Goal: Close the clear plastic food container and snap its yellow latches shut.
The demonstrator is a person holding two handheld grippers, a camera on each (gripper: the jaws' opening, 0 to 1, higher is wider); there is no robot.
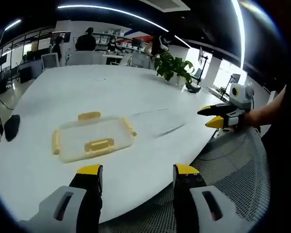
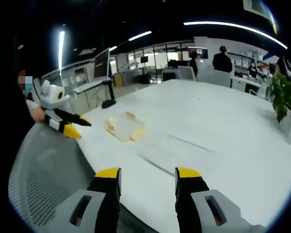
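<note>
1 clear container [image 1: 93, 138], lid on, on table [image 1: 136, 97]; both claws apart, holding nothing.

One container [image 1: 93, 137] with four yellow latches [image 1: 99, 145], one potted plant [image 1: 174, 66], two grippers [image 1: 138, 177].

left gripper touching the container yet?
Apart. In the left gripper view, bare white table shows between the open left gripper and the container.
</note>
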